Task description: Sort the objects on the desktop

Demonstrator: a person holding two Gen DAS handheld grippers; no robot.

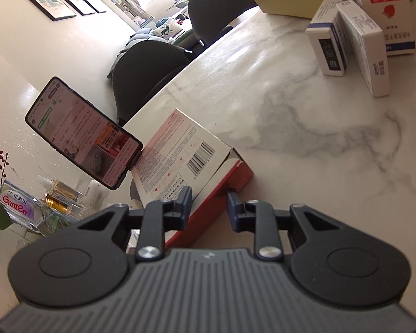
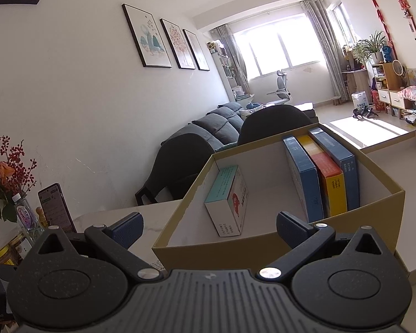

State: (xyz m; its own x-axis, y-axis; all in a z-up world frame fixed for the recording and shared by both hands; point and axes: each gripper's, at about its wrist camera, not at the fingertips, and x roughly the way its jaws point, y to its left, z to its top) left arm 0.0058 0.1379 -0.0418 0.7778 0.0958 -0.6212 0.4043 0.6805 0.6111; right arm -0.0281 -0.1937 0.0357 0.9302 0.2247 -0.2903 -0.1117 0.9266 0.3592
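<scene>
Left gripper (image 1: pixel 209 208) around red-white box (image 1: pixel 180 149)

Two close wrist views over the table (image 1: pixel 291 127), sharing phone (image 1: pixel 83 133) and chairs (image 2: pixel 180 163).

Black tongs (image 1: pixel 209 205), blue ribbed pads (image 2: pixel 127 229), silver screws.

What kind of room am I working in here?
Most likely a home living room: a grey sofa along the wall, framed pictures above it, and a marble-patterned table holding medicine boxes.
</scene>
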